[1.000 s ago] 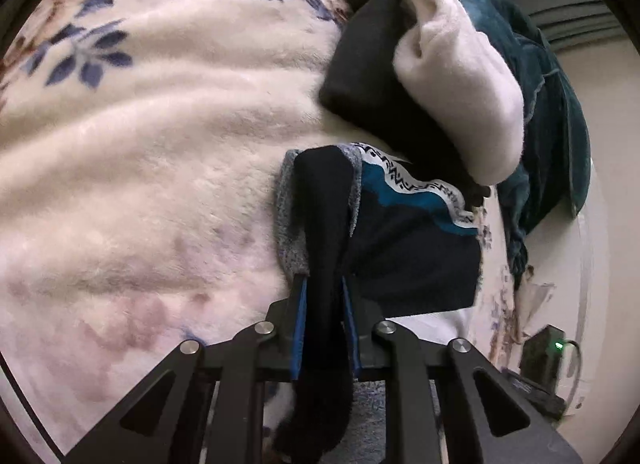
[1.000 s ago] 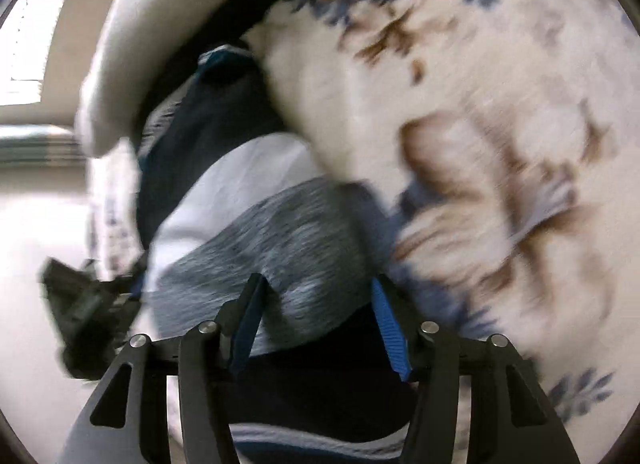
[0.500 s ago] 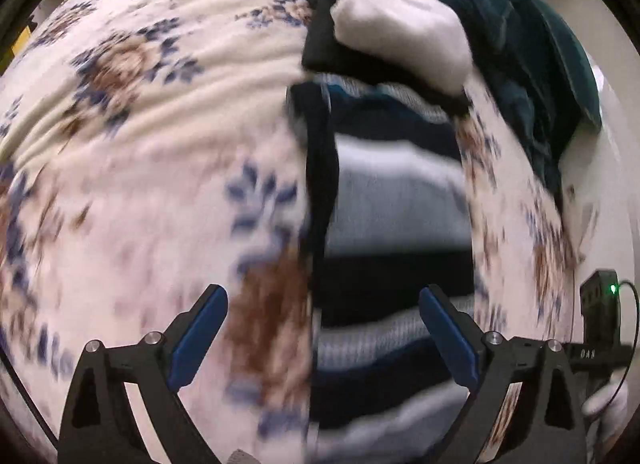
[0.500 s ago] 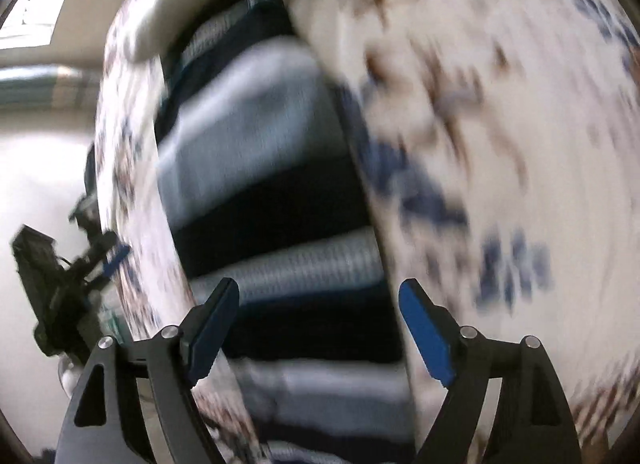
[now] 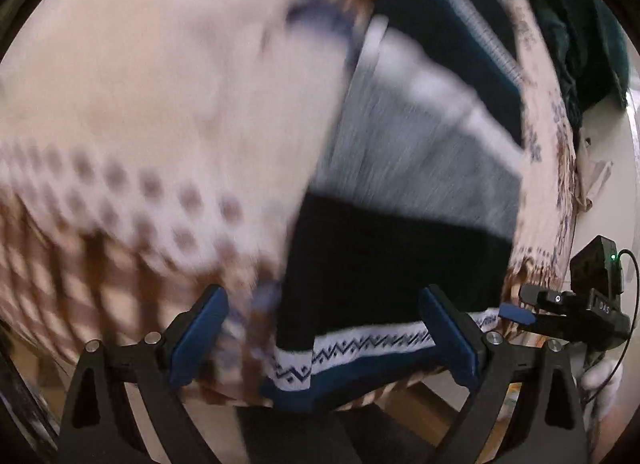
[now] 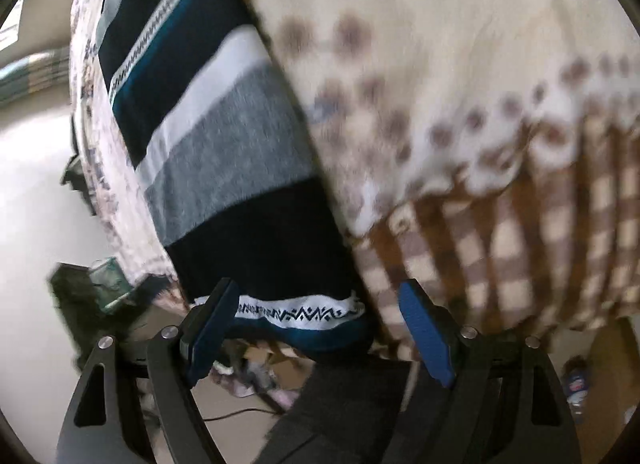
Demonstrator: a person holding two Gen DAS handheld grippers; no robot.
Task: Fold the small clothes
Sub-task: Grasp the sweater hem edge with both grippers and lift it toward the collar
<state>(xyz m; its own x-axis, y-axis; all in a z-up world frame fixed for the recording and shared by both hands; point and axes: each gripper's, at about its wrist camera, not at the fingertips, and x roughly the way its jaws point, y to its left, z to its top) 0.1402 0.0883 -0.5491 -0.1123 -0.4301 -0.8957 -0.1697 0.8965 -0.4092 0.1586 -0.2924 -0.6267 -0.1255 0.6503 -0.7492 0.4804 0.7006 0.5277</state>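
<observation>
- Both of my grippers are now hanging over the near hem of the striped sweater [image 5: 404,167], no longer up by the pile of clothes at its far end.
- My left gripper [image 5: 324,334] and right gripper [image 6: 320,324] have just been opening; both are standing wide, gripping nothing.
- Lying flat on the floral blanket [image 6: 460,43], the sweater is running lengthwise away from me, its patterned hem [image 6: 298,312] just beyond both sets of tips, one corner nearest each gripper.

Striped knit garment [image 6: 224,135] flat on blanket
</observation>
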